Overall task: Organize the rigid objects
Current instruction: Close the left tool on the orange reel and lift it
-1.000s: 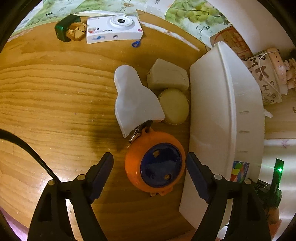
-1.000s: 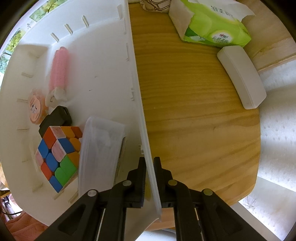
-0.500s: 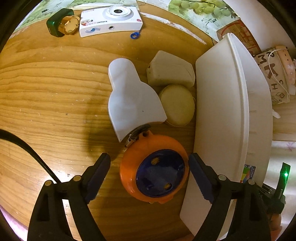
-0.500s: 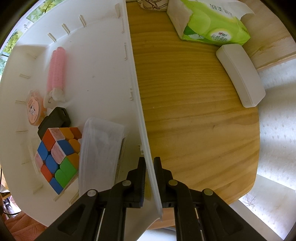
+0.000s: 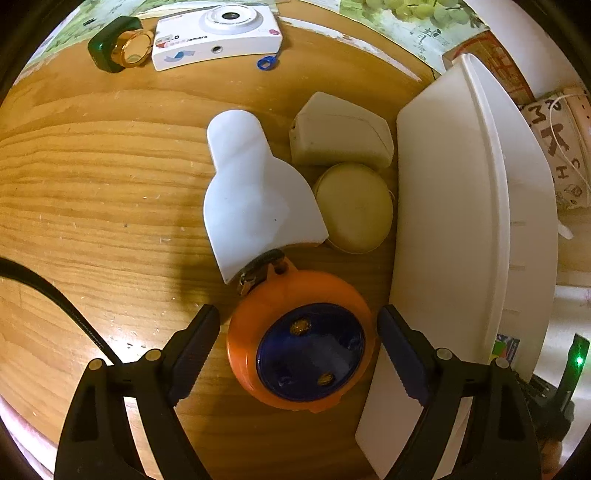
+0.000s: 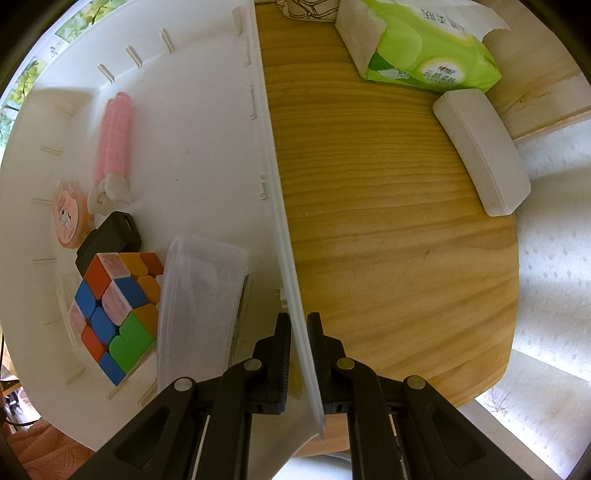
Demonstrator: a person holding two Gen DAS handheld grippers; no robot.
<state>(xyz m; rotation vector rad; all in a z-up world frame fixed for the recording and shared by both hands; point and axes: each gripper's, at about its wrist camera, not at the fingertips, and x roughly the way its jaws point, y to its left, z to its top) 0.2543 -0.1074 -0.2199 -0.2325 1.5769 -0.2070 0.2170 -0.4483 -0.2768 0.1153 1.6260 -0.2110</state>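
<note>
Left gripper [image 5: 297,350] spread wide, fingers either side of orange round tape measure [image 5: 299,339] on wooden table [image 5: 92,184], pads not touching it. Right gripper [image 6: 298,343] pinched on rim of white storage bin [image 6: 280,206]. Inside bin: puzzle cube [image 6: 114,306], pink hair roller [image 6: 114,133].

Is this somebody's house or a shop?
Most likely a home, on a wooden table. A pack of tissues, a toy camera and a puzzle cube in a white storage bin are everyday household odds and ends, not shop goods on display.
</note>
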